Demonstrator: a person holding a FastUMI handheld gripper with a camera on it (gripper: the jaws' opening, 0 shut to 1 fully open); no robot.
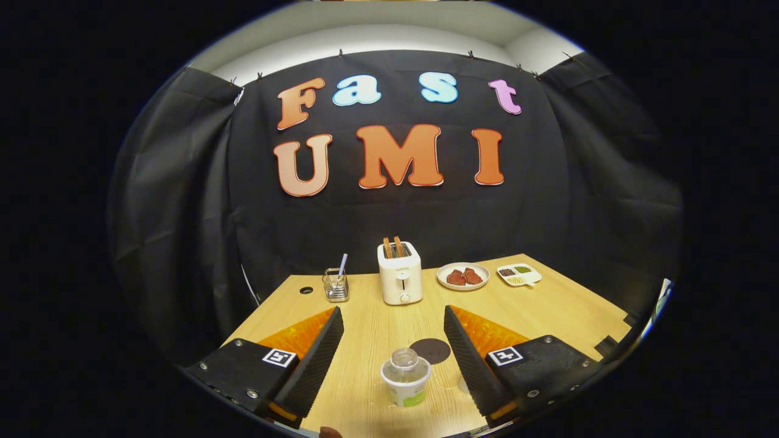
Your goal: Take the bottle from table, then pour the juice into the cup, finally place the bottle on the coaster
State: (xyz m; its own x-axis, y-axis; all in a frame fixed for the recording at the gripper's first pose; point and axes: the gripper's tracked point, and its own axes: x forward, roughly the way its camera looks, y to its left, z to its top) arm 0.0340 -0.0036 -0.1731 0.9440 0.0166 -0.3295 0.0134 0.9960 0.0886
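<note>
The bottle point(404, 359) appears to stand between the two fingers of the gripper point(393, 347), low and near, seen from above so that only a clear neck and open mouth show. It sits so close against the white cup point(406, 382) with a green band that I cannot tell whether it stands inside the cup, behind it, or just in front. The jaws are spread wide, touching neither. No cap is visible on the bottle, so any juice inside could spill with a tilt.

Judging by the clear, thin look, the bottle is probably light plastic, smooth and a little slippery, likely to flex if squeezed hard. The ribbed fingers point(316, 359) should bite best around the body below the neck, though the body is hidden from this angle, as is the juice level. The cup looks light too and could be knocked over by a careless approach.

Just beyond, beside the right finger, a dark round coaster point(430, 350) lies flat on the tabletop point(377, 322); the finger cuts off its near edge.

Farther back stand a wire holder point(335, 285) with a utensil, a white toaster point(400, 272) with two slices up, a plate of dark food point(463, 276), and a small divided dish point(518, 274), its contents too small to name.
</note>
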